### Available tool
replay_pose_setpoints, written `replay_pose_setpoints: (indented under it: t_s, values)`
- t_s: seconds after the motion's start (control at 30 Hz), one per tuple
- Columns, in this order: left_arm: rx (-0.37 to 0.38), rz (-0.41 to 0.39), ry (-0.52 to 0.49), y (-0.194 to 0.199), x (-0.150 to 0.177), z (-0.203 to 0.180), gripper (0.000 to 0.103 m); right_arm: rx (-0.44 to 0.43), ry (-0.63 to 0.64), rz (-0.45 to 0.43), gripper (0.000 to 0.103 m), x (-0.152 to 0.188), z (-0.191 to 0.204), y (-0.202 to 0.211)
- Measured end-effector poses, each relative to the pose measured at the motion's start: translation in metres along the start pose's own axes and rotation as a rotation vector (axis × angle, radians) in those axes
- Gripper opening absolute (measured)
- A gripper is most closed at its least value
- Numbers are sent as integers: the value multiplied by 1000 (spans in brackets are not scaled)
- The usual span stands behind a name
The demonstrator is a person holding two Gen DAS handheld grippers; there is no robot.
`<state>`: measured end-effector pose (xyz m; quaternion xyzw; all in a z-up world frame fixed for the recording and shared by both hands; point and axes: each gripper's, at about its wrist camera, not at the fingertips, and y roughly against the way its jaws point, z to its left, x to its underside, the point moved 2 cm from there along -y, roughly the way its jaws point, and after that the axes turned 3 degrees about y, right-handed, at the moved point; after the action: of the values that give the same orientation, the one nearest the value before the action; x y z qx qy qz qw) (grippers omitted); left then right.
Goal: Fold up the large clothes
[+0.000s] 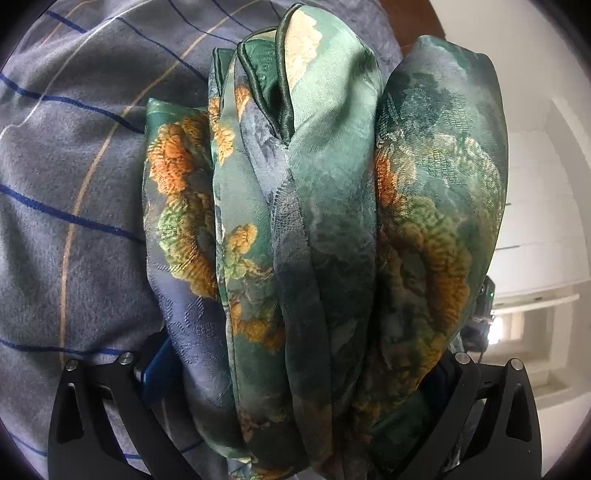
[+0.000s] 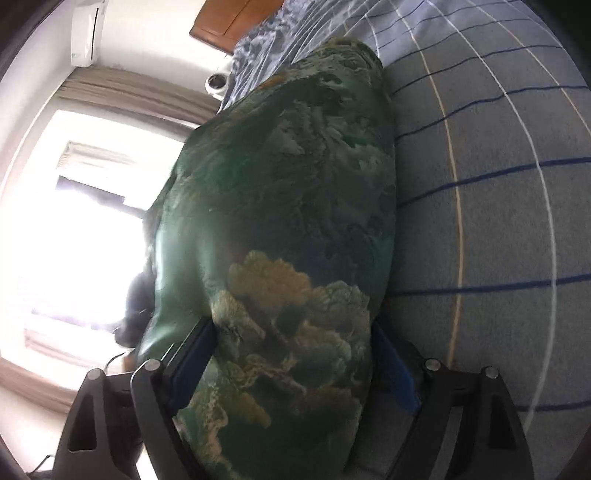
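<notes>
A green satin garment with orange and yellow flower print [image 1: 317, 229] fills the left wrist view, bunched in several thick folds with dark piped edges at the top. My left gripper [image 1: 295, 373] is shut on this bundle; its blue pads [image 1: 159, 373] press it from both sides. In the right wrist view the same garment [image 2: 280, 221] stands as a smooth folded slab against the bed. My right gripper [image 2: 291, 369] is shut on it, blue pads [image 2: 192, 362] on either side.
A grey bedspread with blue, white and tan lines [image 1: 74, 206] [image 2: 491, 206] lies under the garment. A wooden headboard [image 2: 236, 22] and patterned pillow [image 2: 266, 48] are beyond. A bright window [image 2: 74, 221] and air conditioner [image 2: 88, 29] show on the left.
</notes>
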<state>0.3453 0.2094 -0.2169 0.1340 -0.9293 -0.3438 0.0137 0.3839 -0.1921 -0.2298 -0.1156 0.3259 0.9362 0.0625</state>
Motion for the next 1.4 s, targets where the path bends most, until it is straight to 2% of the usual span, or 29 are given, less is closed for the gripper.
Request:
replay_pose_setpoints:
  t_s: [0.13,0.27,0.33,0.37,0.4,0.47,0.5,0.6,0.73,0.8,0.97,1.13,1.27,1.33,1.37,1.4]
  values:
    - [-7,9,9,0,-4,0,103,12,-13,-1,87,2,-7,12]
    - [-31,-1,15,-3,-8,-4,103,-65,-18,21,83,2,-2,-11]
    - [-90,-30,-11,-4,-6,-15,89,23,33,-18,81,-3,11,-25]
    - [-123,-46,-35,-1,-4,-23,76,90,89,-38,78,-3,25,-28]
    - [-144,-55,-50,1,-2,-29,68,162,159,-53,75,-1,40,-28]
    - [-183,-71,-79,7,3,-43,60,359,404,-81,73,12,83,-30]
    - [-204,-85,-109,11,7,-53,57,416,493,-92,72,20,100,-31]
    - [-228,-111,-162,20,16,-74,55,472,635,-140,71,38,133,-29]
    - [-240,-174,-224,39,17,-105,55,469,760,-215,71,51,170,-15]
    - [-230,-209,-246,51,13,-117,55,452,762,-249,71,42,181,-8]
    - [-243,-282,-319,50,-39,-156,55,428,772,-320,71,-4,191,8]
    - [-246,-310,-335,25,-88,-169,55,417,756,-345,71,-62,169,15]
    - [-286,-286,-326,0,-125,-154,55,399,713,-308,71,-104,138,2]
    - [-308,-246,-310,-17,-122,-129,60,387,662,-278,71,-114,118,-8]
    - [-320,-216,-276,-31,-126,-113,64,377,623,-255,71,-121,101,-16]
    - [-330,-200,-247,-42,-127,-98,74,363,560,-205,71,-124,78,-29]
